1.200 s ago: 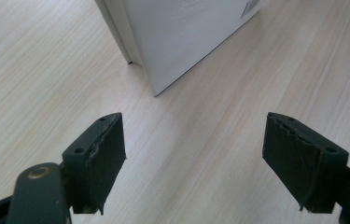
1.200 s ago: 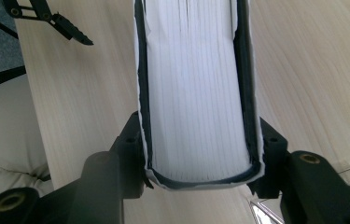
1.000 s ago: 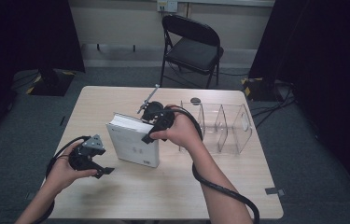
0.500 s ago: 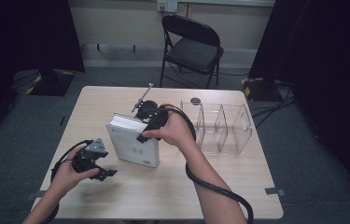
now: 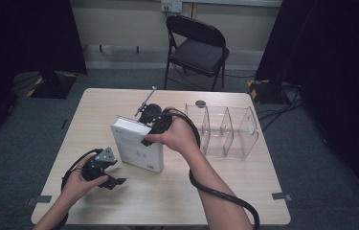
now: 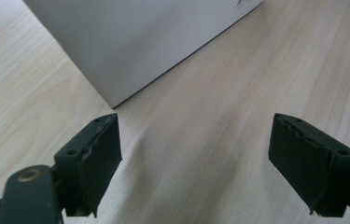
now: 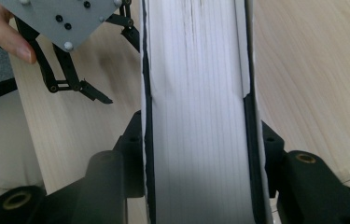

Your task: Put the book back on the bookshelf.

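While the right tool (image 5: 144,140) is clamping its two black jaws on either cover of a thick white book (image 5: 136,146), having just been closing on it, the volume is tilting up on the pale wooden desk (image 5: 244,187), its page edges facing the right gripper view and running straight up between the jaws. The book's lower end is being cut off by the bottom of that view, and a hand is covering part of the right tool from above. The left tool (image 5: 115,182) is resting low over the desk just short of the book's near corner, its jaws standing wide apart with nothing but bare wood between them. In the left gripper view the book (image 6: 135,42) is lying ahead of the open jaws and a little to their left, its top cropped away. Small dark marks are showing on the cover, too small to read; a fragment of print at its upper edge is also illegible. Beyond the right tool, a clear plastic divider rack (image 5: 225,132) is standing on the desk.
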A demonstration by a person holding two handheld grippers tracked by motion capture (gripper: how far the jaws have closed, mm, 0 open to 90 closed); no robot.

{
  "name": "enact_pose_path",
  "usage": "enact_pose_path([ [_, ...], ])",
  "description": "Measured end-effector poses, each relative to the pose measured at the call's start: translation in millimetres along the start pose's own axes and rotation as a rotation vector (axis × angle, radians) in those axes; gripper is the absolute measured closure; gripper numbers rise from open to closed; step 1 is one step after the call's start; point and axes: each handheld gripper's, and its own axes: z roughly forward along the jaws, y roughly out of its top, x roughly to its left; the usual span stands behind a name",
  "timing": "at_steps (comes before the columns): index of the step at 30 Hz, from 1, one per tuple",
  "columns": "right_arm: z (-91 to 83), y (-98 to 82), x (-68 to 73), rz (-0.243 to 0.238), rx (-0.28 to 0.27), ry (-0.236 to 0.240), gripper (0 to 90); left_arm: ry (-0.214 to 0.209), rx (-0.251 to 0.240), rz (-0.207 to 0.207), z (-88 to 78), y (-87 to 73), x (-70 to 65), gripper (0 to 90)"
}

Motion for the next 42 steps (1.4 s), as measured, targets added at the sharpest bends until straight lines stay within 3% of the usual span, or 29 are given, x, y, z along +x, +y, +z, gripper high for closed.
enact_pose_path([
  [21,-15.7,-35.3,8.0,0.046,-0.044,-0.030,52.3,0.001,-0.068,-0.008,11.4,-1.2,-5.6,17.1],
  [28,-15.7,-33.5,9.2,0.039,-0.025,-0.036,49.6,-0.008,-0.073,0.006,15.5,-2.7,-9.1,17.0],
  [30,-14.9,-31.6,8.1,0.045,-0.048,-0.021,45.3,-0.014,-0.076,0.015,16.5,-3.7,-9.6,16.9],
  [34,-13.4,-28.3,6.3,0.046,-0.073,-0.015,44.8,-0.025,-0.057,0.026,23.1,-8.7,-12.0,14.2],
  [37,-9.0,-23.2,5.0,0.053,-0.063,-0.006,44.3,-0.029,-0.077,0.027,24.1,-10.2,-11.1,14.8],
  [42,4.6,-21.5,2.8,0.027,-0.047,-0.019,40.0,-0.037,-0.125,0.031,26.9,-15.1,-10.5,10.7],
])
